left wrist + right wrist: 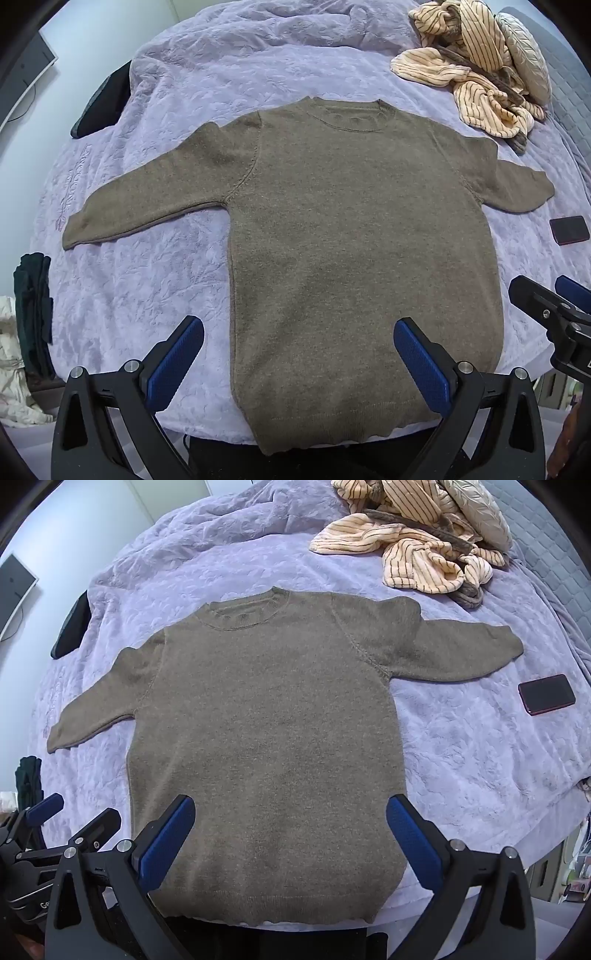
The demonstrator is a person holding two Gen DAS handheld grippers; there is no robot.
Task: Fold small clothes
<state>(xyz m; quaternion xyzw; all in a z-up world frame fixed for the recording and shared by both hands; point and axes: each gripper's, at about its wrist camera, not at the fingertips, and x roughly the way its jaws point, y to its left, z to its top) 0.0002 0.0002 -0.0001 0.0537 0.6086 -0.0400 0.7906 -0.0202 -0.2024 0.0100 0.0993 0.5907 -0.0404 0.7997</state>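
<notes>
**Jaws wide and empty above hem of spread sweater**

The jaws of both grippers stood fully wide, with nothing between them and no pad touching cloth. The left gripper hung over the near left part of the sweater, one pad above the bare bedspread and the other above the knit. The right gripper hung beside it over the near right part, both pads above or at the edges of the body panel.

The sweater lay flat on the bed, face up or back up not determined, collar at the far end and hem at the near edge, just below the grippers. Its long axis ran straight away from the jaws. The left sleeve stretched outward on the left gripper's side; the right sleeve stretched outward toward a phone. A heap of striped clothes lay well beyond the collar, apart from the sweater.

Both hands pointed steeply downward, side by side, the right gripper's frame showing at the edge of the left view.

Judgement: folding had not begun. Each sleeve lay nearer its own-side gripper, so a sleeve-inward fold would require each hand to reach forward and outward. The hem was nearest both.
</notes>
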